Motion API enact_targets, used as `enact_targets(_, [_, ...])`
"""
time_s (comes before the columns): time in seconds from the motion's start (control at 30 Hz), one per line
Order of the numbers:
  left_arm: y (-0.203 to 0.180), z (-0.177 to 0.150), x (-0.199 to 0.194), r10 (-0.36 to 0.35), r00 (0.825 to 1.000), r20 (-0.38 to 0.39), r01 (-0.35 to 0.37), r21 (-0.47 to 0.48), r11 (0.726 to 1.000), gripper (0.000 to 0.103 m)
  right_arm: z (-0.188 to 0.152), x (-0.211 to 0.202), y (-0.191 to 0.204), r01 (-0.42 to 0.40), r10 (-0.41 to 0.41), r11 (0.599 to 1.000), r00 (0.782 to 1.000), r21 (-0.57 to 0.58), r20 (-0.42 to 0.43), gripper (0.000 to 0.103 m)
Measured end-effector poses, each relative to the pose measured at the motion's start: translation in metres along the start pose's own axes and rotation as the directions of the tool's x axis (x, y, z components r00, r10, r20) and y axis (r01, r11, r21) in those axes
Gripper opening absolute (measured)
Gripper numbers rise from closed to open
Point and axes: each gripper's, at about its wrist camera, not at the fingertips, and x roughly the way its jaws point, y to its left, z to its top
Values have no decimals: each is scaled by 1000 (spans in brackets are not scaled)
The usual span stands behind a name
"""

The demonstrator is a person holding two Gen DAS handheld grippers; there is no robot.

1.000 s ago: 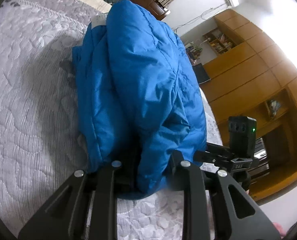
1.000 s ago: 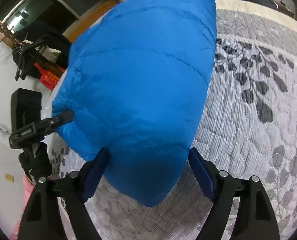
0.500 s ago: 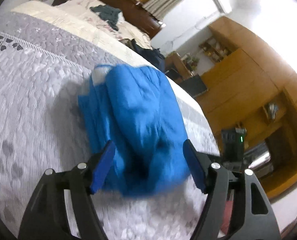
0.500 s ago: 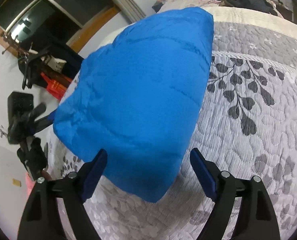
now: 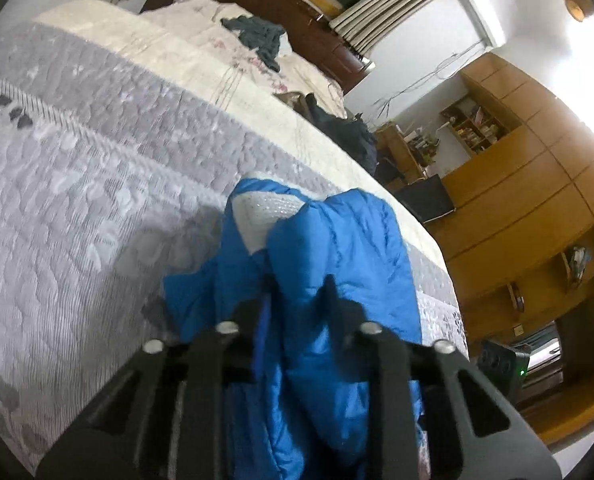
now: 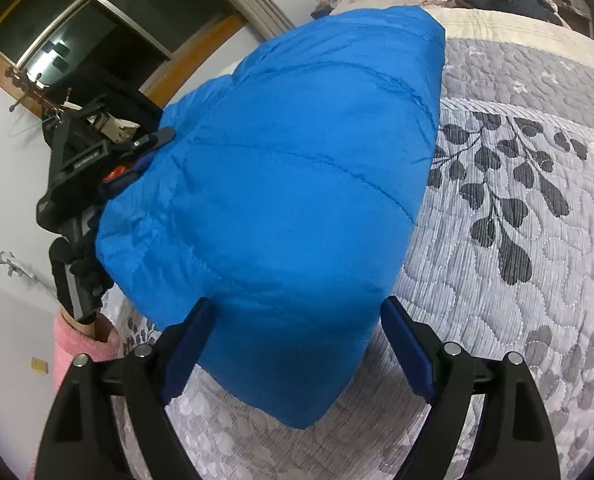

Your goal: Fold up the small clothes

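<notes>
A blue quilted jacket (image 6: 289, 184) lies bunched on the bed (image 6: 517, 320), folded over itself, with a strip of white lining (image 5: 263, 214) showing at the end farthest from the left claw (image 5: 297, 292). The left claw is clamped together on a thick fold of the jacket, its dark fingers (image 5: 333, 300) sunk into the fabric. The right claw (image 6: 297, 328) stands wide apart, its blue-padded fingers (image 6: 407, 344) on either side of the jacket's near corner, which sits between them; whether they touch it cannot be told. Beyond the right claw, a gloved hand (image 6: 79, 272) holds the left claw's handle at the jacket's far edge.
</notes>
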Motion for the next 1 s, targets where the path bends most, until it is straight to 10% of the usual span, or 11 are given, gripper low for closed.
enact_targets(0.47, [44,-16,10,35,999,-38,-37,-60,998,22,-10,13,10,22,-22,1000,1000,-5,-13,89])
enact_targets(0.57, [36,-16,5,66,997,-48,-69,-49,996,33,-9,11,12,28,-28,1000,1000,-6,-11,89])
enact_targets(0.73, [16,-20,-18,68,996,-60,-68,2,998,81,-4,-4,11,-25,25,1000,999,14,21,89])
enact_targets(1.0, [-7,-28,-14,85,987,-137,-64,149,987,90,15,-17,1,-107,103,992,993,67,64,92])
